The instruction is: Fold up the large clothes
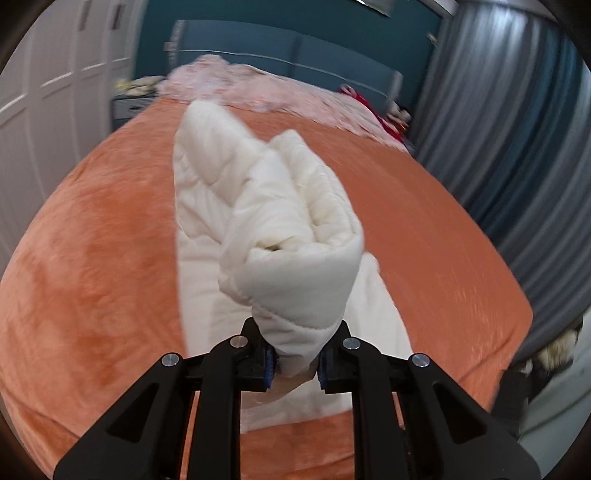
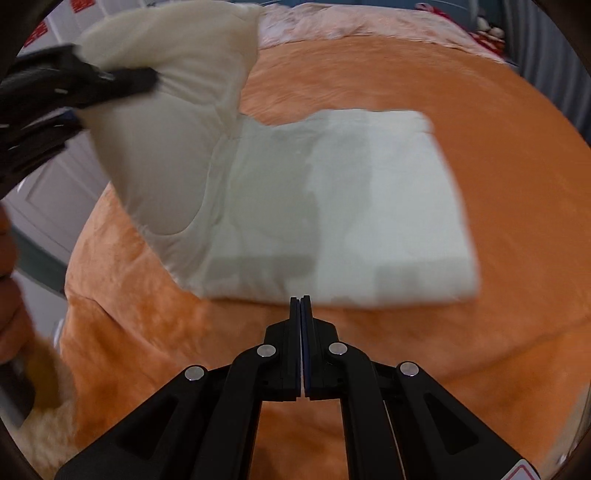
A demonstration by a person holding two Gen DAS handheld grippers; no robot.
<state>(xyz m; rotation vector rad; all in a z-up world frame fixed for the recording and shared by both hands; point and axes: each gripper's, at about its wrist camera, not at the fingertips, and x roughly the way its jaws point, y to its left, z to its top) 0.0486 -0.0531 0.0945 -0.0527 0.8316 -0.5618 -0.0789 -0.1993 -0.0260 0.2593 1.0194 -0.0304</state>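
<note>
Motion blur softens the white padded garment [image 2: 332, 206] and the orange bedspread [image 2: 498, 184] in the right wrist view. The left gripper [image 2: 147, 79] appears there only as a dark smear, its arms cut off by the frame's edge. In the left wrist view, the lifted fold hides the garment's far portion.

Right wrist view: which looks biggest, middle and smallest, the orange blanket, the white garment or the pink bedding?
1. Orange blanket, fills most of the view.
2. White garment, though its lifted part sits nearer the camera.
3. Pink bedding, far off and partly cut off, so it may be bigger.
</note>
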